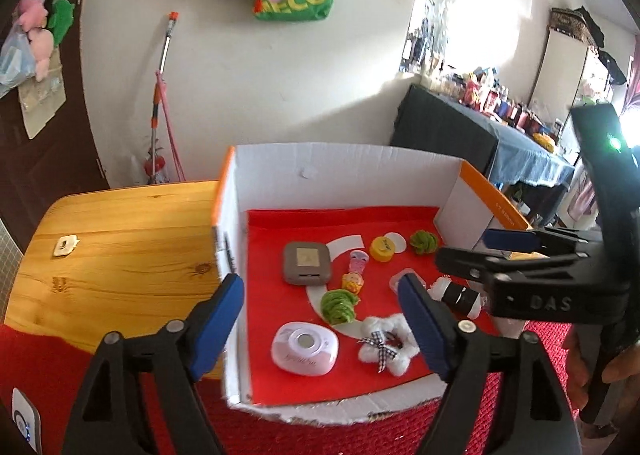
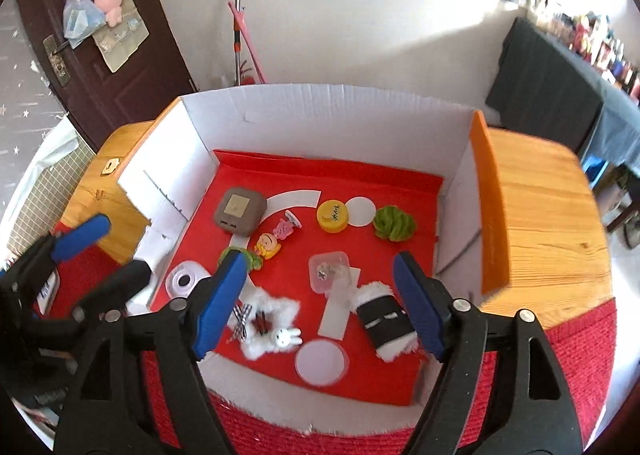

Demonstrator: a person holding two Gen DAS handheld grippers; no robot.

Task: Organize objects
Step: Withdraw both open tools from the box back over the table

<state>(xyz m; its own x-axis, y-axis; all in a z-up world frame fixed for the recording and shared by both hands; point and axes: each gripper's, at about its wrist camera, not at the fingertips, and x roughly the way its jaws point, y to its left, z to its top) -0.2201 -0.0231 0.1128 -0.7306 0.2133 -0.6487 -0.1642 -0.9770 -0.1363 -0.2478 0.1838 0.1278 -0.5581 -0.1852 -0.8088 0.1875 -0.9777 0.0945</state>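
Both the left tongs (image 1: pixel 320 329) and right tongs (image 2: pixel 320 303) stood wide and empty above the box (image 2: pixel 320 95). At lower centre of the frame lay the fluffy star (image 2: pixel 272 319), probably light and soft; pinching one arm looked safest.

Both views are taken from above, angled down and near. The white box (image 1: pixel 352 159) is seen by the left wrist from its left front corner, by the right wrist from mid-front. Its red floor (image 2: pixel 360 183) is shared.
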